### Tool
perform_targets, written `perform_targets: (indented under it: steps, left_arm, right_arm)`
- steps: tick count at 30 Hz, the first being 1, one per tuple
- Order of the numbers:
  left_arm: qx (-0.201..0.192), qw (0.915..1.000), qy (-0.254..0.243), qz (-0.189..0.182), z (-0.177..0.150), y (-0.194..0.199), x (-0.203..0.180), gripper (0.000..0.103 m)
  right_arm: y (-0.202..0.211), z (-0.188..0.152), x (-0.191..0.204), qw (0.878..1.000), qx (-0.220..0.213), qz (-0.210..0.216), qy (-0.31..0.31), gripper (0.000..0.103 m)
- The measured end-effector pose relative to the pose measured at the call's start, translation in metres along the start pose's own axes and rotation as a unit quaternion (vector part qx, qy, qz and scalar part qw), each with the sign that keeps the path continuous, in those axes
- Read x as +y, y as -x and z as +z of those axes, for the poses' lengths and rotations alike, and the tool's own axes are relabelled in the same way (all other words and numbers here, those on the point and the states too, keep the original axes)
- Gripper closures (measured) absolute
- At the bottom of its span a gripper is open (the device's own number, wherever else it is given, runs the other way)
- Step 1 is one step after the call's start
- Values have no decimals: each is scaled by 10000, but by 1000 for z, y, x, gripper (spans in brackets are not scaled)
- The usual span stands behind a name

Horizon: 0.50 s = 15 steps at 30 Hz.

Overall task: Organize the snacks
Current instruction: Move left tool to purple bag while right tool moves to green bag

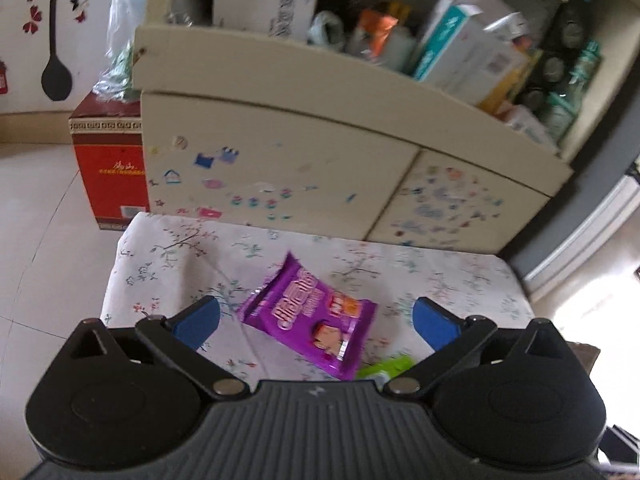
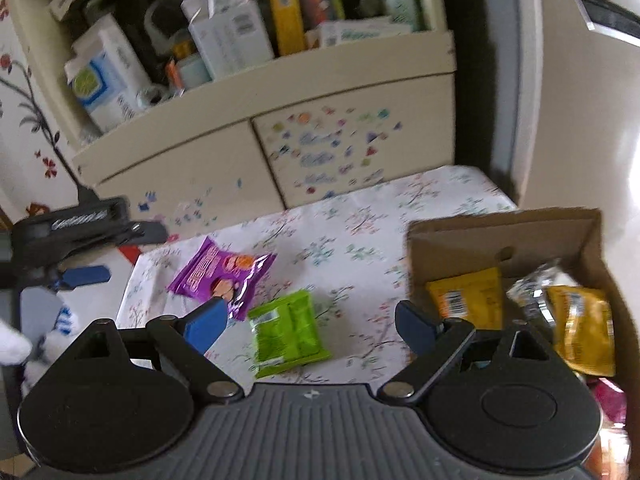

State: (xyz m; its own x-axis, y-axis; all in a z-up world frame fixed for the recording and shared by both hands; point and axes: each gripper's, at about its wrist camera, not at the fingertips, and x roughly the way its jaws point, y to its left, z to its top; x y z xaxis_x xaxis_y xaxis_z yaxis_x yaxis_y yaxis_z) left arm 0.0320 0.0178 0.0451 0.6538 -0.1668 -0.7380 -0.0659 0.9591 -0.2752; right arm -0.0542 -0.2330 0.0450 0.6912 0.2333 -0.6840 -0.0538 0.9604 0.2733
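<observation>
On floral cloth (image 2: pixel 360 216), glossy purple crinkled packet (image 1: pixel 308 316) lies flat under my left gripper (image 1: pixel 316 320), jaws apart; right gripper (image 2: pixel 312 320) jaws apart over green foil packet (image 2: pixel 288 328).

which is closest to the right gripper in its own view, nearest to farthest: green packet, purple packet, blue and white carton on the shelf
From the right gripper:
1. green packet, between the fingers on the cloth
2. purple packet, beyond, to the left
3. blue and white carton, up on the shelf, far left
</observation>
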Motion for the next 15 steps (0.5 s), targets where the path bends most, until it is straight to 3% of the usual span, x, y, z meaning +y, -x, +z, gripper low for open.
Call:
perform_targets:
  steps: [5,10,15]
  left_arm:
    - [115,9998,-85,106,2,-28,6,1]
    - [331,9992,160,140,3,-55,16,1]
    - [267,9991,250,230,8,-73,20,1]
  right_arm:
    - [-21,-2,13,9997,231,26,121,9]
    - [-43,-6,21,9989,449,-12,156,9]
    - [-65,-14,27,9976,653,-84,191,9]
